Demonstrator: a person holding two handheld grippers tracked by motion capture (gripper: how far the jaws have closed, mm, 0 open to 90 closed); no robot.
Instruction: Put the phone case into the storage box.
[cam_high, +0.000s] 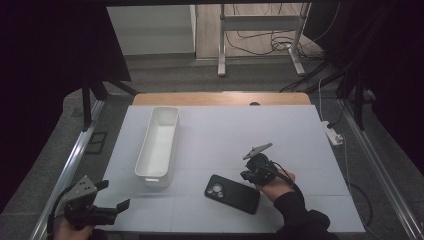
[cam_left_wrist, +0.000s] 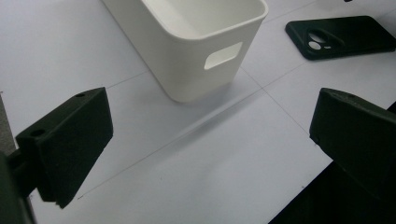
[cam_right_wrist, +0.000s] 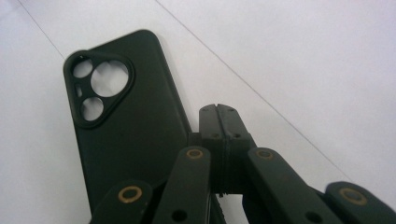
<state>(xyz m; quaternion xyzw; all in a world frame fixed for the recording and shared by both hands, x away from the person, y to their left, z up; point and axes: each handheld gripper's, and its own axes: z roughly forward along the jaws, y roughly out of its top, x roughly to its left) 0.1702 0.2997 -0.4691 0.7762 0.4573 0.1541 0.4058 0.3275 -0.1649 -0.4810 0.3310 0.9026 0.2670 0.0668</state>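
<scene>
**Desk inventory: phone case and bin, case not yet lifted**

Item 1. Black phone case (cam_high: 232, 193), camera cut-outs showing, lying flat on the white desk (cam_high: 225, 135), near the front edge and just right of the bin. In the right gripper view the case (cam_right_wrist: 126, 135) sits immediately left of the tool's tip.

Item 2. White bin (cam_high: 159, 145), long and narrow, empty inside as far as the high view shows; a handle slot faces the left tool's camera (cam_left_wrist: 223, 55). Stands apart from the case.

Item 3. Right tool (cam_high: 250, 175), held at the case's right edge. Jaws pressed together with nothing between them; they seem to rest beside the case rather than on it, though contact at the edge cannot be told.

Item 4. Left tool (cam_high: 117, 200), at the front left corner of the desk, well apart from the case. Jaws wide apart, holding nothing, pointed toward the bin.

Status, as judged: the work looks to be moving the case into the bin. Nothing is gripped; grasp, lift and placement all remain
</scene>
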